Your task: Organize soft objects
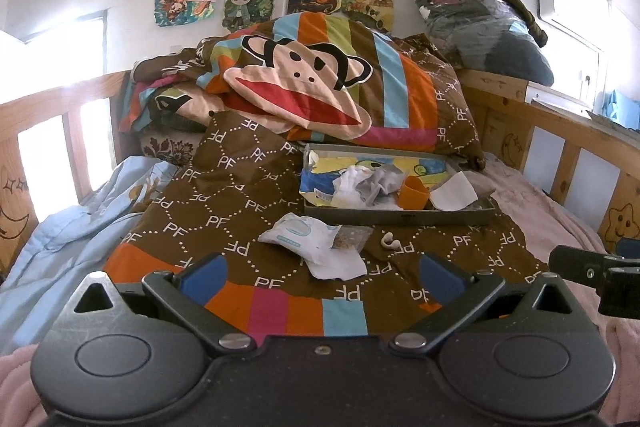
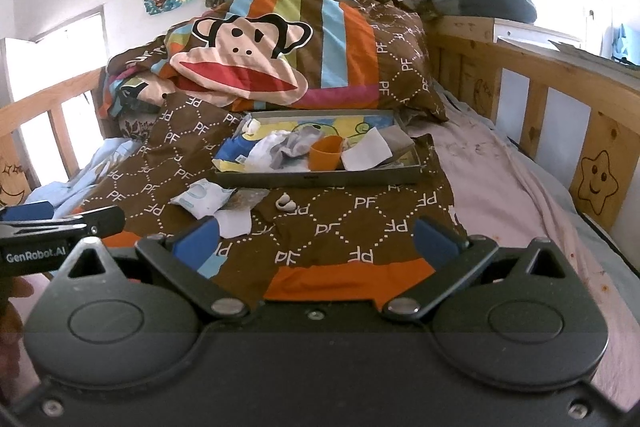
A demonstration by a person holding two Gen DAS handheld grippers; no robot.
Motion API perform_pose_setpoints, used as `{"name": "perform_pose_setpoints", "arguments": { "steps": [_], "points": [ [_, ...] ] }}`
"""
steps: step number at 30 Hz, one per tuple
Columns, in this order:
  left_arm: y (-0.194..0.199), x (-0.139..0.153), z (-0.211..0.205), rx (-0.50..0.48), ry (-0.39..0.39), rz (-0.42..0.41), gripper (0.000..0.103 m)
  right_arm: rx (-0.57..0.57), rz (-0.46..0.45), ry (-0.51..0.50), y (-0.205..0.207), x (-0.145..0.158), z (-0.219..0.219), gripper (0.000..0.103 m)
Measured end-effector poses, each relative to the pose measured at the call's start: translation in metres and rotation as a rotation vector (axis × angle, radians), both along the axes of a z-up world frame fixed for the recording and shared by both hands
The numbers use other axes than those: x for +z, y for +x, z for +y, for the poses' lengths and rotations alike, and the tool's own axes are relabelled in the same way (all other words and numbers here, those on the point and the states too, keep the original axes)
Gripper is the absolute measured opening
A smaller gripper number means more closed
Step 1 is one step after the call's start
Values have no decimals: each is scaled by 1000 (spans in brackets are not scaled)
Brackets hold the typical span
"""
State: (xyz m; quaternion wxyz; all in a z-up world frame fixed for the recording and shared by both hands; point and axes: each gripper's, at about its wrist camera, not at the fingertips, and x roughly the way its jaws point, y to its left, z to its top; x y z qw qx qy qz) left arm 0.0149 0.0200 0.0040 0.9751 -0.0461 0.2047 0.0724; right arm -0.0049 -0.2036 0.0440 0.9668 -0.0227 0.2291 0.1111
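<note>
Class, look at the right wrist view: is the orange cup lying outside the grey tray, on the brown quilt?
No, the orange cup stands inside the grey tray, among crumpled cloths and paper.

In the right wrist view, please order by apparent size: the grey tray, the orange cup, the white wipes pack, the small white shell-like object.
1. grey tray
2. white wipes pack, nearer to the camera, so its true size is unsure
3. orange cup
4. small white shell-like object

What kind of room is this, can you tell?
Most likely a child's bedroom: a wooden bed frame with star drawings, a monkey-print duvet piled at the far end, and cartoon pictures taped to the wall.
</note>
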Motion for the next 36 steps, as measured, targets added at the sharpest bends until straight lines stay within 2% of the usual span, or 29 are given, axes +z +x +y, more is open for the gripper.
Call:
{"name": "perform_pose_setpoints", "arguments": {
  "steps": [25, 36],
  "points": [
    [0, 1, -2, -2, 1, 2, 102, -25, 39, 10, 2, -5, 12, 103],
    [7, -1, 8, 11, -46, 39, 102, -31, 88, 33, 22, -11, 18, 103]
  ]
}}
